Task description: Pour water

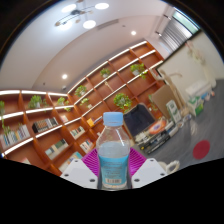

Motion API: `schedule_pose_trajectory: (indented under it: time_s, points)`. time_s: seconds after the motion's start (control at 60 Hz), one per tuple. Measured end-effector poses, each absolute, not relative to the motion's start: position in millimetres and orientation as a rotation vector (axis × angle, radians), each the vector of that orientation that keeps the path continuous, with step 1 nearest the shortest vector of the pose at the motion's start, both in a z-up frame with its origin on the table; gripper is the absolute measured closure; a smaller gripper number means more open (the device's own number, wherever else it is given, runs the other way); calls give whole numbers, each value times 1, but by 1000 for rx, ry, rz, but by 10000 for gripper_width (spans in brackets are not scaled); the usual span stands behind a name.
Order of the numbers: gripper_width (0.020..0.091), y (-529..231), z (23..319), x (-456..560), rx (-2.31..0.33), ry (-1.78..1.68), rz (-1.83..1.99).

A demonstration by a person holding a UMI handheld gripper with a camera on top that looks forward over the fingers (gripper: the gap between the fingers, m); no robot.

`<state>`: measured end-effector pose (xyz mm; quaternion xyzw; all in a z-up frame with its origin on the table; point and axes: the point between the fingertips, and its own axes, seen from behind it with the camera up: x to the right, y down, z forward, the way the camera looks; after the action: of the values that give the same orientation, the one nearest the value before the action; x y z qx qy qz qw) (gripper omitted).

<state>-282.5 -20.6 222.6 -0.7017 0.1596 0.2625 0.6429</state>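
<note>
I can read nothing here; the label on the water bottle (113, 152) shows no legible words.

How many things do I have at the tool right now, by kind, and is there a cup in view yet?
Water bottle, clear with a blue cap, between the tool's fingers: 1
Tool with pink pads: 1
Cup or glass to pour into: 0 that I can make out
Total: 2
</note>
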Motion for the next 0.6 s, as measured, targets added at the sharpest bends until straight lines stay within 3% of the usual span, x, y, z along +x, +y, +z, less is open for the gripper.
schedule_pose_trajectory:
  time_s: [0.183, 0.217, 0.333, 0.6]
  points:
    - [766, -18, 231, -199, -1640, 134, 69]
    - [767, -11, 220, -179, -1637, 109, 6]
    - [767, -18, 221, -134, -1654, 137, -86]
    - [767, -9, 143, -47, -1768, 166, -228]
